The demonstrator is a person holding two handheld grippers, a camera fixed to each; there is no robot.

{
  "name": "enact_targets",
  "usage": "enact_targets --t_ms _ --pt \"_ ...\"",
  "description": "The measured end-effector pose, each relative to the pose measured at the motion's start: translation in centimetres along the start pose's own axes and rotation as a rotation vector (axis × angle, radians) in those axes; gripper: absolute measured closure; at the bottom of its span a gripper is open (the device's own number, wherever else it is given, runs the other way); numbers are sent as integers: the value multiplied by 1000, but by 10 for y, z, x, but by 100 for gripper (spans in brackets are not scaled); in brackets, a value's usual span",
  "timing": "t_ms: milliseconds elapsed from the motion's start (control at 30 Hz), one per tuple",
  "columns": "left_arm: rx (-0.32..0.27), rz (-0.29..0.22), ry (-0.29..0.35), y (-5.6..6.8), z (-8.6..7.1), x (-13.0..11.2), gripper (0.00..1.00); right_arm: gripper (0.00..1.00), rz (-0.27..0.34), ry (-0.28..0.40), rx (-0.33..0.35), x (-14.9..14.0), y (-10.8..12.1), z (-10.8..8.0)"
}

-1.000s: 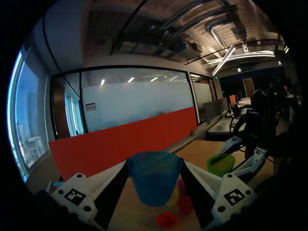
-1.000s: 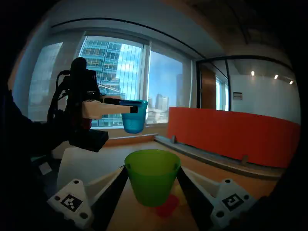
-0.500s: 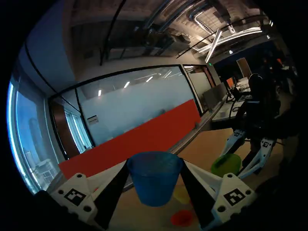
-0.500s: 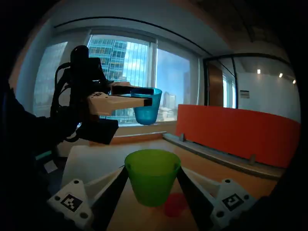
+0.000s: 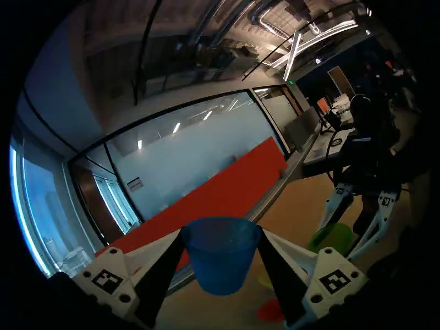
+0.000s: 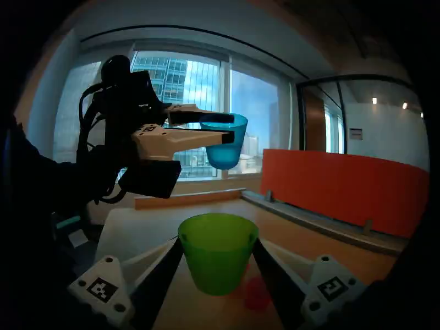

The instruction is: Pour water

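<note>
Blue cup [image 5: 221, 256] between left hand-held gripper [image 5: 220, 236] fingers [image 5: 165, 264]

The upper cup [image 6: 223, 148] sits between the fingers of the left claw [image 6: 228, 127], above the surface [image 6: 137, 231], left of and beyond the lower cup [image 6: 218, 264]. The lower cup sits between the fingers of the right claw [image 6: 218, 242], nearer. A partition [image 6: 352, 190] stands far right. Windows [image 6: 192, 82] lie behind the upper cup.

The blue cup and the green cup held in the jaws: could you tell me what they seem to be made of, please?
Blue cup: probably thin plastic, smooth and translucent; window light passes through its wall, and its rim is thin. Green cup: probably the same plastic, slightly translucent with a soft sheen; its wall glows evenly and its rim is thin too.
</note>
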State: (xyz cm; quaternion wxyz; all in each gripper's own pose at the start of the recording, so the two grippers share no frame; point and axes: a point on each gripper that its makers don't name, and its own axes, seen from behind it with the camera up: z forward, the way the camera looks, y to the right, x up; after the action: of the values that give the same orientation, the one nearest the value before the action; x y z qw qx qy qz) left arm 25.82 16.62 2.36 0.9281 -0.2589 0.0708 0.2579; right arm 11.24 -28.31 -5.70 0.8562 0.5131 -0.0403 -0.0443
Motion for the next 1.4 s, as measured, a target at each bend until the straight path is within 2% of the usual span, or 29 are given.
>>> enact_targets --t_ms 900,1400 --pt "4 231 28 16 -9 30 12 10 -4 -12 27 -1 -6 10" --pt "9 342 34 19 -7 32 11 10 -2 -11 29 0 -8 14"
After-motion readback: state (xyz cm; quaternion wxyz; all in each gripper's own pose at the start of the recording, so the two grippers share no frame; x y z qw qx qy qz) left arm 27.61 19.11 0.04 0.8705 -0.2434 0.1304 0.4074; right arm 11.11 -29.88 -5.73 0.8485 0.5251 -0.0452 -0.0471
